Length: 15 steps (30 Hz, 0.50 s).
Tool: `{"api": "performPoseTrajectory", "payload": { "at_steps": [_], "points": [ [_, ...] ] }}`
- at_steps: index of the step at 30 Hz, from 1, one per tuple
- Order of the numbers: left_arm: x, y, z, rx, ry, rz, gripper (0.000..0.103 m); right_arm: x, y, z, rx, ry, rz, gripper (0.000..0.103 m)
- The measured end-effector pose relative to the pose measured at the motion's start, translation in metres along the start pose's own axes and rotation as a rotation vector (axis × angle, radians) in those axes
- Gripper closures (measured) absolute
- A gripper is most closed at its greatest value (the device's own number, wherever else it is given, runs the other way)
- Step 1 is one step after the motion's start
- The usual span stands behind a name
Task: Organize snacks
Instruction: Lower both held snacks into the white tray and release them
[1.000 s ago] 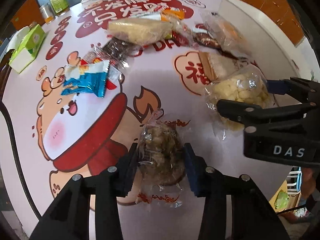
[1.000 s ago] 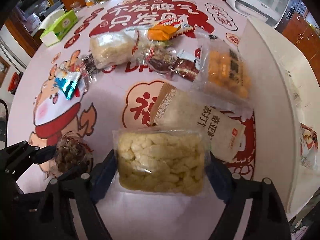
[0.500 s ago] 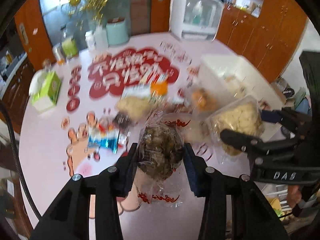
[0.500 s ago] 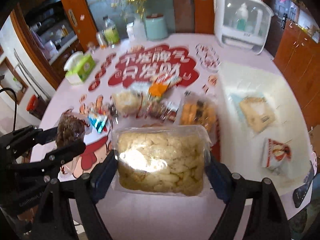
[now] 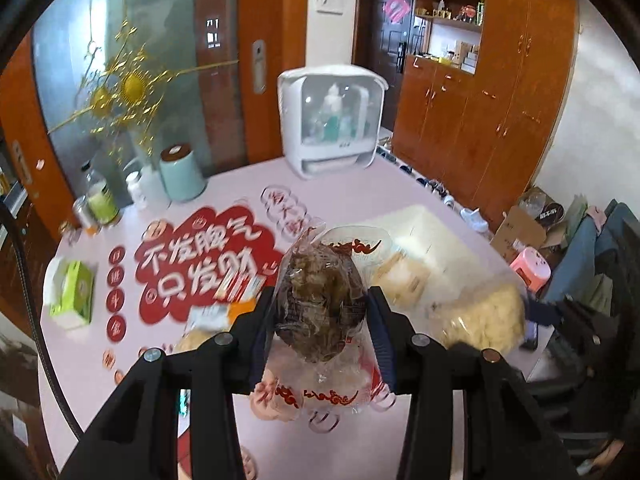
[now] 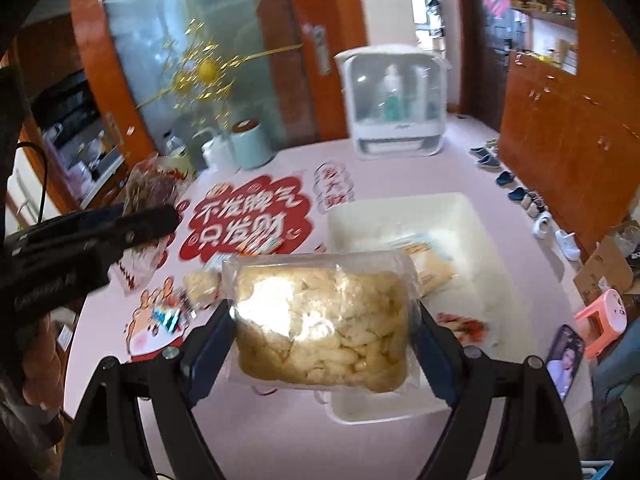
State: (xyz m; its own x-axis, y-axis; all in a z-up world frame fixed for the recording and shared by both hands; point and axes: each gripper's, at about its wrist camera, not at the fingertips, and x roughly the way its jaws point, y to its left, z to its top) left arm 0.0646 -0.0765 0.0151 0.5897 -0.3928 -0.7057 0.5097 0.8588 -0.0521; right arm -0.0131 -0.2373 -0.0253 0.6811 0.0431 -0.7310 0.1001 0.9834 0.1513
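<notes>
My left gripper (image 5: 322, 328) is shut on a clear bag of dark brown snack (image 5: 322, 308) and holds it high above the pink table; the gripper also shows at the left of the right wrist view (image 6: 120, 224). My right gripper (image 6: 322, 332) is shut on a clear bag of pale yellow puffs (image 6: 324, 324), held above the front edge of a white bin (image 6: 472, 240). The puffs bag also shows in the left wrist view (image 5: 480, 316). The bin holds a beige packet (image 6: 424, 256) and a red-printed packet (image 6: 460, 322).
Several snack packets (image 6: 256, 246) lie on the table by the red print. A white appliance (image 6: 394, 104), a mint canister (image 6: 252, 144) and bottles (image 5: 100, 200) stand at the back. A green tissue box (image 5: 72, 296) sits left. A phone (image 6: 564, 360) lies right of the bin.
Both grippers have lifted their bags well above the table and tilted up, so the room now shows. The right gripper has moved over the white bin.
</notes>
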Motion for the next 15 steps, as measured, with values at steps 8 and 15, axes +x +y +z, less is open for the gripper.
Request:
{"api": "performPoseTrajectory", "payload": {
  "at_steps": [8, 15],
  "points": [
    [0.029, -0.052, 0.048, 0.026, -0.013, 0.024, 0.059, -0.021, -0.045, 0.019, 0.018, -0.080, -0.101, 0.018],
    [0.069, -0.085, 0.074, 0.025, 0.020, 0.041, 0.059, -0.017, -0.077, 0.032, 0.036, -0.104, -0.156, 0.018]
  ]
}}
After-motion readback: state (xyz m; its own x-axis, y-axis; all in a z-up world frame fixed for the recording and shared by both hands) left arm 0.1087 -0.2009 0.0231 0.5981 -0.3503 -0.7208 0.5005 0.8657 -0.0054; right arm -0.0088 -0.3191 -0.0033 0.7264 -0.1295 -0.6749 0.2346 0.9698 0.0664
